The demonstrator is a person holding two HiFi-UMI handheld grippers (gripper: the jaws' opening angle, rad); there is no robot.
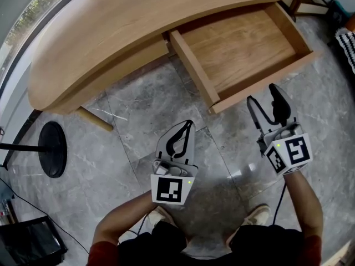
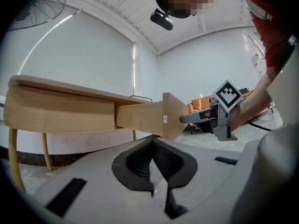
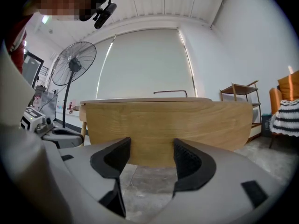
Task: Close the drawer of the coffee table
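Drawer point(image 1: 267, 85) stands pulled fully out from the coffee table point(image 1: 111, 32), its front panel facing the person; inside looks empty. Right gripper point(image 1: 263, 95) is squared up level to the front panel's right half, jaws wide apart with nothing between them, probably to push flat against the wood. Tips are just at the panel; contact unconfirmed. Left gripper point(image 1: 187, 125) is level over the floor, short of the drawer's near-left corner, jaws together, idle.
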